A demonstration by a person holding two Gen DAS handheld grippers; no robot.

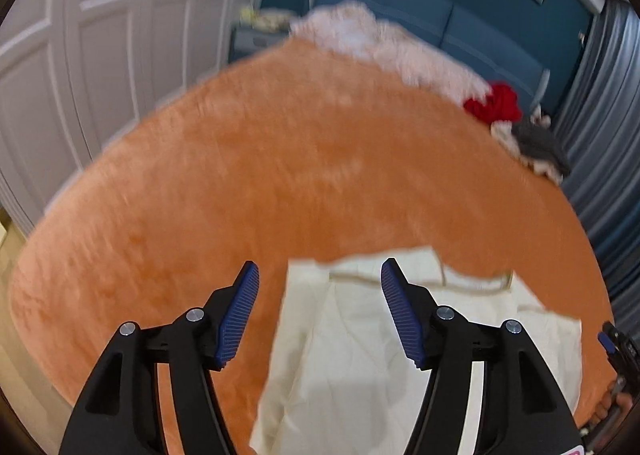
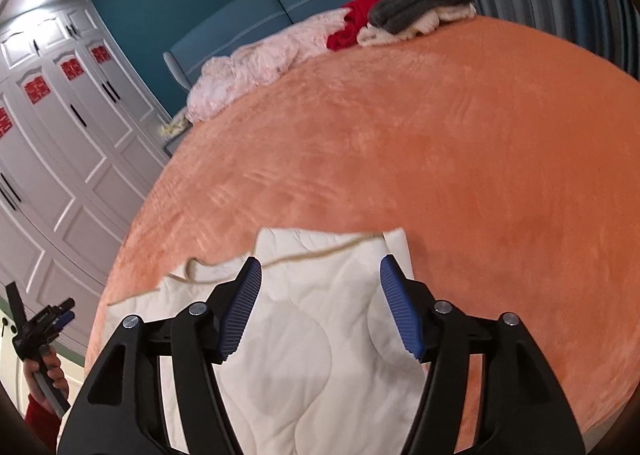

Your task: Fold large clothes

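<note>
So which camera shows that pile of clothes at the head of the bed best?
The right wrist view: the pile is sharp, grey on white, red beside it. The left wrist view shows it small and blurred at the edge.

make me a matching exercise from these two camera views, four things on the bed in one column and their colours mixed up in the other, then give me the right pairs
Things:
1. bed cover
2. quilted piece under the right gripper
3. bunched garment near the headboard
4. knit on top of the far pile

Colours:
A. grey
B. orange
C. red
D. cream white

Pairs: 1-B, 2-D, 3-C, 4-A
</note>
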